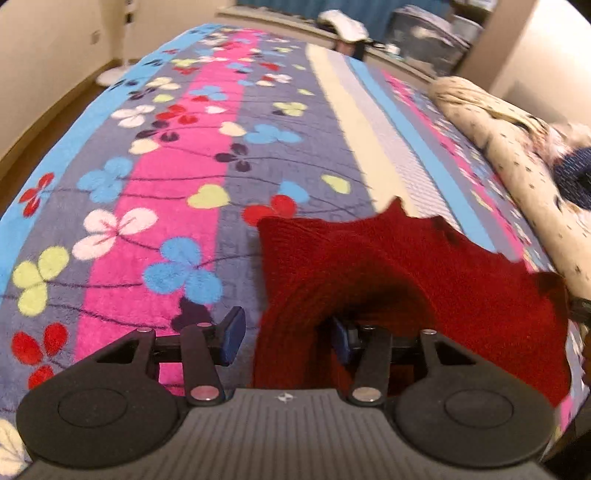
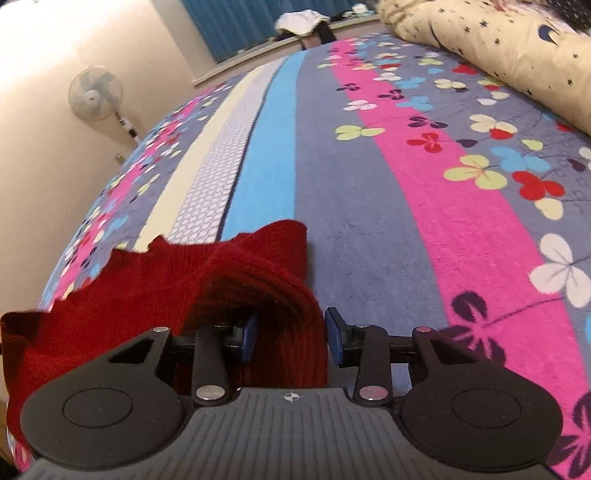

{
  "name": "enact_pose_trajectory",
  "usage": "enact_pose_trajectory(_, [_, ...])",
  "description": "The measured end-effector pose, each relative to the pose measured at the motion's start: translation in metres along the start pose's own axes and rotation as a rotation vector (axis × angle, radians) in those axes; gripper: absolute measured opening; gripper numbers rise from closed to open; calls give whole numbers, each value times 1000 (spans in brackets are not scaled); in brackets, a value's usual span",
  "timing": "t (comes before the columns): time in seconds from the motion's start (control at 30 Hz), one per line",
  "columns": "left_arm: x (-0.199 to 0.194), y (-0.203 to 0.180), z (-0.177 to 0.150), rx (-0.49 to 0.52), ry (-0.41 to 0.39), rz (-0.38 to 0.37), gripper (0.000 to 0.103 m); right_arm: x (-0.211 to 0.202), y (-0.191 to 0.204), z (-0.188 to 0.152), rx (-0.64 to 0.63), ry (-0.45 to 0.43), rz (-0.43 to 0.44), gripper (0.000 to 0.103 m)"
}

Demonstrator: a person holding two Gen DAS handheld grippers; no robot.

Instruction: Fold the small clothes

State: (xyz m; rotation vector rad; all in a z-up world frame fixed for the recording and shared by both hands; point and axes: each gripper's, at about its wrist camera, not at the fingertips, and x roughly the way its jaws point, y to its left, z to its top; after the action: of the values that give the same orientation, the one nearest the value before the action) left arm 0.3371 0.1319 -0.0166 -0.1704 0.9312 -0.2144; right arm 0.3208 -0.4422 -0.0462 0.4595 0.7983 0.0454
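Observation:
A dark red knitted garment (image 1: 388, 266) lies on the flowered bedspread (image 1: 207, 147). In the left wrist view its left edge sits between the pads of my left gripper (image 1: 284, 338), whose jaws stand wide apart; the right pad is partly hidden under a raised fold. In the right wrist view the garment (image 2: 155, 273) lies at the lower left, and a ribbed fold (image 2: 291, 332) of it fills the gap of my right gripper (image 2: 291, 341), jaws also apart. Neither gripper visibly pinches the cloth.
A cream star-print duvet (image 2: 498, 48) is bunched along the bed's right side, also in the left wrist view (image 1: 509, 147). A standing fan (image 2: 96, 94) is by the wall. A windowsill with clutter (image 2: 303, 20) and a blue curtain (image 2: 236, 26) lie beyond the bed.

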Motion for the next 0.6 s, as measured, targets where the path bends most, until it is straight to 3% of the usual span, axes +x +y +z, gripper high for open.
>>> enact_pose_trajectory(0.23, [0,23,7,-99,-23,53,50,8,-15,7,156,-19,-20,41])
enact_pose_trajectory(0.33, [-1,29,6,-135,6,-1,50,13,-10,5,130,12,10,41])
enact_pose_trajectory(0.47, [9,21,3,-91,58,-21,52,13,-7,2,112,30,10,45])
enact_pose_trajectory(0.57, [13,14,-1,-51,51,-2,51,13,-7,0,112,36,1,45])
enact_pose_trajectory(0.6, [13,14,0,-53,49,-7,42,13,-6,-1,108,34,-3,45])
